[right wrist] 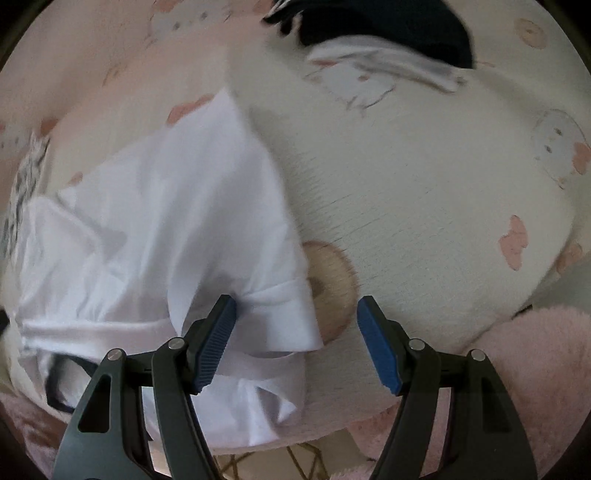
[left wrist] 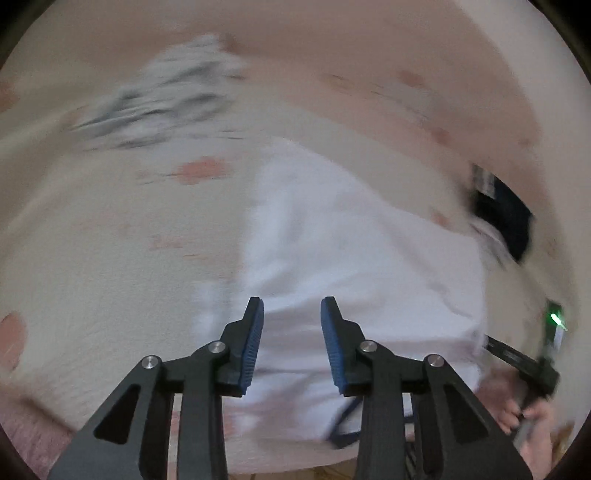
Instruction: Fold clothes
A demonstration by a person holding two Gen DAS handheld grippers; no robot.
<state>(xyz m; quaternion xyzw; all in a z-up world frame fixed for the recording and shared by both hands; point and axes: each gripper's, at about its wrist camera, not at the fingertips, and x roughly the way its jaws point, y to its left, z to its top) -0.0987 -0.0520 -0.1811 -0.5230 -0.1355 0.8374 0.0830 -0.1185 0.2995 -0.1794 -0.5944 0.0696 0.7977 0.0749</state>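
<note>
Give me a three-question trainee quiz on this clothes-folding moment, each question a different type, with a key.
1. True or false: the right hand-held gripper is clamped on the white shirt.
2. Multiple choice: the printed sheet shows A) stripes B) pink blobs and cartoon figures C) plain grey.
3. Fill in: beyond the shirt, at the top of the right wrist view, lies a ____ garment.

Key: 1 false, its jaws stand open over the sleeve; 2 B; 3 dark.
</note>
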